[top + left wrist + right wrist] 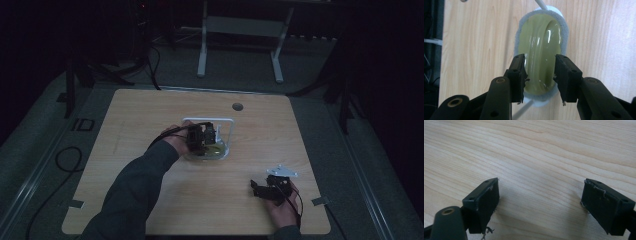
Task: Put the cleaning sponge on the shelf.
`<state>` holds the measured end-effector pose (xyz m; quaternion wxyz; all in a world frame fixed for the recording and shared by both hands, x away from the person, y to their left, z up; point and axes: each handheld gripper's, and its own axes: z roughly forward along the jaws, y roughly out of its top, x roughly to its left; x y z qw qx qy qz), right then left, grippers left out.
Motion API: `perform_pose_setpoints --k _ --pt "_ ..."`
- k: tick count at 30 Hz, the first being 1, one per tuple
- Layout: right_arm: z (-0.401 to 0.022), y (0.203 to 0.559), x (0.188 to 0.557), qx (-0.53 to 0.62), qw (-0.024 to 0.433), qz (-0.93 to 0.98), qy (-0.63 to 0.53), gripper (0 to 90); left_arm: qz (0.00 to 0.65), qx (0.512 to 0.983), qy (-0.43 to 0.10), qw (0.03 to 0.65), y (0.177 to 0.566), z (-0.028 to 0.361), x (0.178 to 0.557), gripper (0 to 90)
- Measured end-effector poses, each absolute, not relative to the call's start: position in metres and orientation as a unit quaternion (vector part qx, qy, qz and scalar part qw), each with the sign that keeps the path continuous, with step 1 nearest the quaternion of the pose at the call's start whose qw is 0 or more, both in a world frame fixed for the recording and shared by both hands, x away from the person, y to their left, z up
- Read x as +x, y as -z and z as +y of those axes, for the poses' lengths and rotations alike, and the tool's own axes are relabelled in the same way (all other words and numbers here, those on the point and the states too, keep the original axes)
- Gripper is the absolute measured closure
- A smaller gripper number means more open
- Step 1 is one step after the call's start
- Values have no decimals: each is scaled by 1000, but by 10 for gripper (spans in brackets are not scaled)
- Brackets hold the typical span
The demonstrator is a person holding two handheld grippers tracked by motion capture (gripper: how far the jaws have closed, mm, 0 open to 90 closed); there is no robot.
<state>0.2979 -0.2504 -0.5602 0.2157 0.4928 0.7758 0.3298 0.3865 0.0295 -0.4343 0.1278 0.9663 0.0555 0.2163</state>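
Note:
An olive-green glossy dish (541, 42) with a grey fuzzy rim rests on a white wire rack (227, 121) near the middle of the table. It shows as a yellow-green patch (216, 149) in the high view. My left gripper (540, 75) hangs just above the dish, pointing down. Its black pads (517, 75) stand on either side of the dish's near end, open, and do not press on it. My right gripper (539, 202) stays low over bare wood at the table's front right (261, 190). It is wide open with nothing between its pads.
The wooden table (215, 200) has a round cable hole (237, 106) behind the rack. A white stand (240, 30) is on the floor beyond the far edge. A cable loop (65, 160) lies on the floor at the left.

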Motion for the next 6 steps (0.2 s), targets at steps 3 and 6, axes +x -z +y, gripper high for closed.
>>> perform_pose_setpoints --k 3,6 --pt "-250 560 298 492 216 776 -330 143 72 962 -214 153 423 39 380 604" --pt "-250 560 298 492 216 776 -330 143 99 950 -216 202 412 52 371 603"
